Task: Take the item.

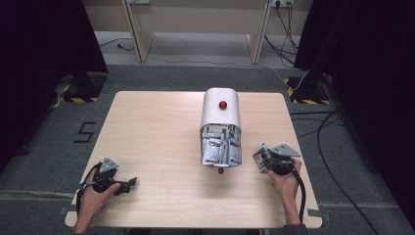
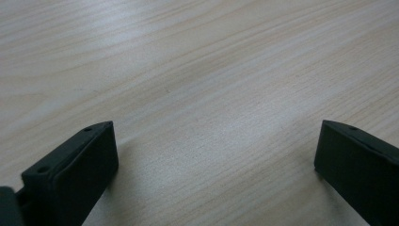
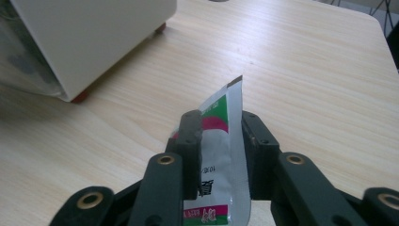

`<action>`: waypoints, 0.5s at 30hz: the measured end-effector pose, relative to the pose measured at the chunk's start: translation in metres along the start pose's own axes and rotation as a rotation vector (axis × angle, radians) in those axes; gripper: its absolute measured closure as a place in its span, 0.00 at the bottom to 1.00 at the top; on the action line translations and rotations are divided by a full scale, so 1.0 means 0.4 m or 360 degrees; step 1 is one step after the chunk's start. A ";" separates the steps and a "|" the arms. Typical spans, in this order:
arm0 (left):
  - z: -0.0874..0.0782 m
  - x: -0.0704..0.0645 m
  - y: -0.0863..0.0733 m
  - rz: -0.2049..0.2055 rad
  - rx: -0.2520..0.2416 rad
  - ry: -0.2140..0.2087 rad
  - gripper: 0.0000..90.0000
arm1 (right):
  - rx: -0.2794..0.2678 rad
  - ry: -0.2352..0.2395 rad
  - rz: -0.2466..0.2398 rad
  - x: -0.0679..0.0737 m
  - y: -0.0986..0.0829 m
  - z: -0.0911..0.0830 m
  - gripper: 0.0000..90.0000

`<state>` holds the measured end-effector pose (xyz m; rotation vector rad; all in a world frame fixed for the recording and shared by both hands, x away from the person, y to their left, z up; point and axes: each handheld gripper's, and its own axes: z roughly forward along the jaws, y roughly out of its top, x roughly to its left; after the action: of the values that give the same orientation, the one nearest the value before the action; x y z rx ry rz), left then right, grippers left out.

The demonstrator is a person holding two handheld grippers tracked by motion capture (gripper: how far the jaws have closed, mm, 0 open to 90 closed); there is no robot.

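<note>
I have the right gripper (image 3: pixel 220 141) clamped on a thin foil sachet (image 3: pixel 221 122) near the table's (image 1: pixel 156 132) right front edge beside the white dispenser (image 1: pixel 221 110), light, limp and slippery, best pinched mid-body, while my left gripper (image 2: pixel 216 155) rests with jaws apart.
</note>
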<state>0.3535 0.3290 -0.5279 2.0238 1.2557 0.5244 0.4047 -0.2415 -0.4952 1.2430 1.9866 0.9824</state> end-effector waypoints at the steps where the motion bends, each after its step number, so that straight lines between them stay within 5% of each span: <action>1: 0.000 0.000 0.000 0.0000 0.0000 0.0000 0.00 | 0.0004 -0.0011 -0.0003 -0.001 -0.001 0.001 0.78; 15: 0.000 0.000 0.000 0.0000 0.0000 0.0000 0.00 | 0.0053 -0.0058 -0.0046 -0.004 -0.007 0.013 0.69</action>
<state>0.3535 0.3290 -0.5279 2.0242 1.2557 0.5245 0.4082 -0.2421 -0.5003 1.2376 1.9949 0.9098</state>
